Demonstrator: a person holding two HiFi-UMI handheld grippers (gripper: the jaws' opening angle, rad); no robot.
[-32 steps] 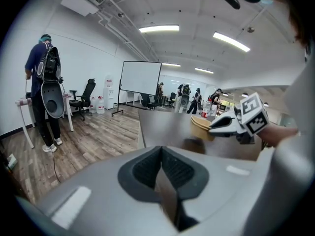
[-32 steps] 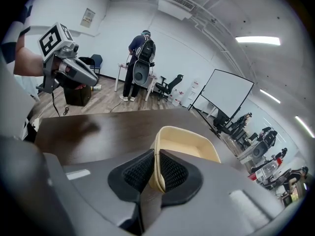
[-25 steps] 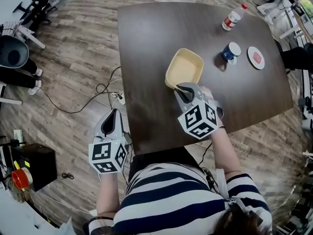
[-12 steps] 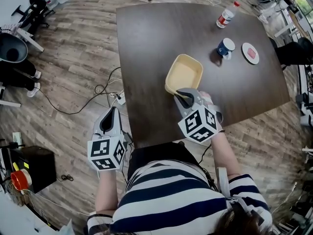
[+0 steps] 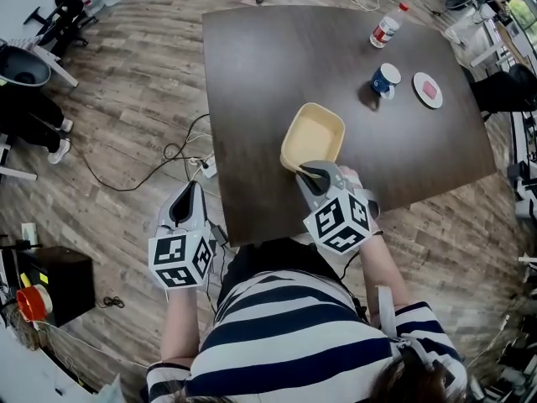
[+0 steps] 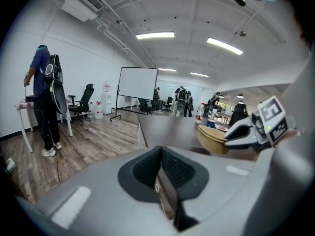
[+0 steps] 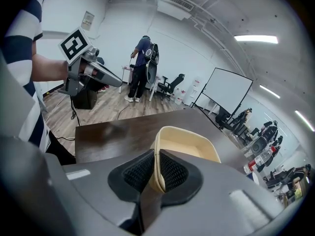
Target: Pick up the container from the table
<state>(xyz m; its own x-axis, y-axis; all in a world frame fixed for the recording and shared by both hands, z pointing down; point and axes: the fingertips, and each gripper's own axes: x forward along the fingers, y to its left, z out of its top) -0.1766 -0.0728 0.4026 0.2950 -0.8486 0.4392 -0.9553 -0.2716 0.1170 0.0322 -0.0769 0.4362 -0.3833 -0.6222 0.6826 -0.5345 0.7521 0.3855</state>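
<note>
The container (image 5: 313, 137) is showing a pale cream yellow against the dark brown, faintly grained bench (image 5: 260, 74). The right claw (image 5: 309, 171) and the left claw (image 5: 186, 201) are showing grey shells with black ribbed pads (image 7: 136, 174), and black-and-white square markers are covering their cubes. The person is wearing a navy-and-white striped shirt (image 5: 294, 334). The floor (image 5: 126, 116) is showing grey-brown planks.

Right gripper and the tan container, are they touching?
Touching. The right gripper view shows the right gripper clamped on the container rim, its jaws pressing both sides.
</note>
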